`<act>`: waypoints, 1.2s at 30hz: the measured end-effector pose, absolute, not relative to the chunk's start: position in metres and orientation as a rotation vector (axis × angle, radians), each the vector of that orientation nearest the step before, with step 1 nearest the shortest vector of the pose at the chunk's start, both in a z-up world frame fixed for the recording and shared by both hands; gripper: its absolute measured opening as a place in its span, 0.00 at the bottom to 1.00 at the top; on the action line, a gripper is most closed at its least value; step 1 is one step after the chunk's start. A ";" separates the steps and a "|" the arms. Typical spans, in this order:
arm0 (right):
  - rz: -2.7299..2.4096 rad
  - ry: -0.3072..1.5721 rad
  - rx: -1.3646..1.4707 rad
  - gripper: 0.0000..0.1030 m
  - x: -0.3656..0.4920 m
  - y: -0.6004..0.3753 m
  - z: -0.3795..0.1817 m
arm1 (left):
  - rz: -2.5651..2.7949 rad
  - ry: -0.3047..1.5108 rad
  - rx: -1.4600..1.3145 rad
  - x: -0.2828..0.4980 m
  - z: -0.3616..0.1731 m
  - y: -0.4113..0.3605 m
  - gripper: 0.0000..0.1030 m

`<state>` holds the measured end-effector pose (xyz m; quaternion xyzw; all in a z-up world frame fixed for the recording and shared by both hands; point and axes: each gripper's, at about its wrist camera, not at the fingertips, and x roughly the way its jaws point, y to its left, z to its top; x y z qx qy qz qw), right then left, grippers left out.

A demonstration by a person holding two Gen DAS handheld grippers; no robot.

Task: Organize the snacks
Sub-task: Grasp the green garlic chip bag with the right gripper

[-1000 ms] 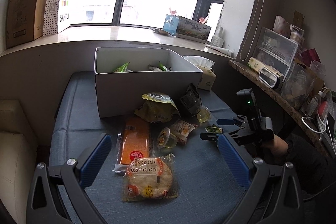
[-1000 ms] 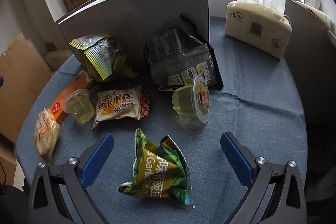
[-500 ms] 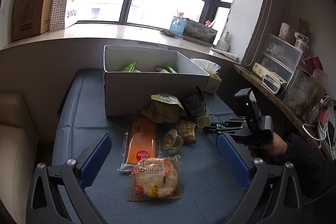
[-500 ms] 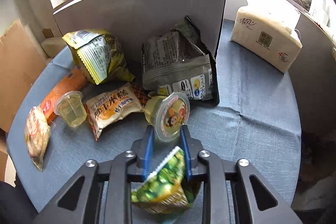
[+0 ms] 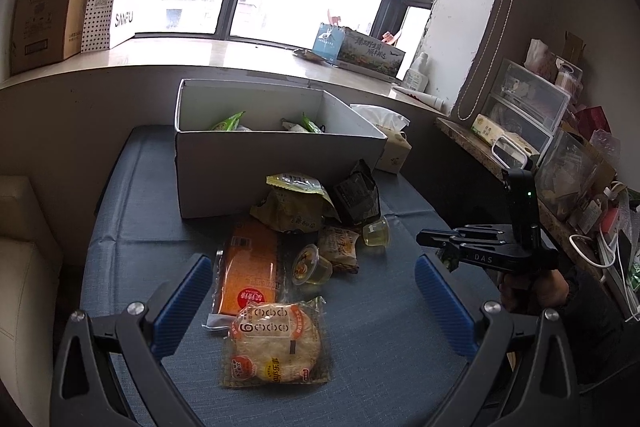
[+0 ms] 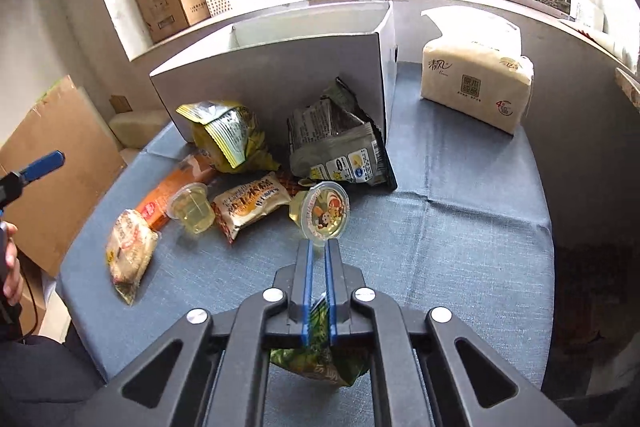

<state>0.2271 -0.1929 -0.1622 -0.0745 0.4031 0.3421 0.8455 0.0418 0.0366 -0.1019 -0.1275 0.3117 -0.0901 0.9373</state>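
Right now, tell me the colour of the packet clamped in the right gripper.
Green and yellow; the packet shows best in the right wrist view, pinched in the right gripper.

Snacks (image 5: 280, 307) scattered before white box (image 5: 276, 171).

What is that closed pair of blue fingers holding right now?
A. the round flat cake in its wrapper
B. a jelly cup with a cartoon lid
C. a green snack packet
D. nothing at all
C: in the right wrist view the right gripper has its blue pads pressed together on a green snack packet, which hangs below them clear of the blue tablecloth.
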 end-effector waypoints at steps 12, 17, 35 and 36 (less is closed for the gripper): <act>0.708 0.794 -0.222 0.77 0.227 -0.198 -0.152 | -0.195 0.658 -0.241 0.045 -0.106 0.028 1.00; 0.630 0.812 -0.285 1.00 0.225 -0.219 -0.168 | -0.188 0.662 -0.252 0.046 -0.109 0.032 1.00; 0.722 0.892 -0.229 0.44 0.226 -0.221 -0.187 | -0.228 0.729 -0.160 0.063 -0.124 0.013 1.00; 0.725 0.887 -0.217 0.44 0.223 -0.223 -0.183 | -0.236 0.741 -0.126 0.070 -0.127 0.008 1.00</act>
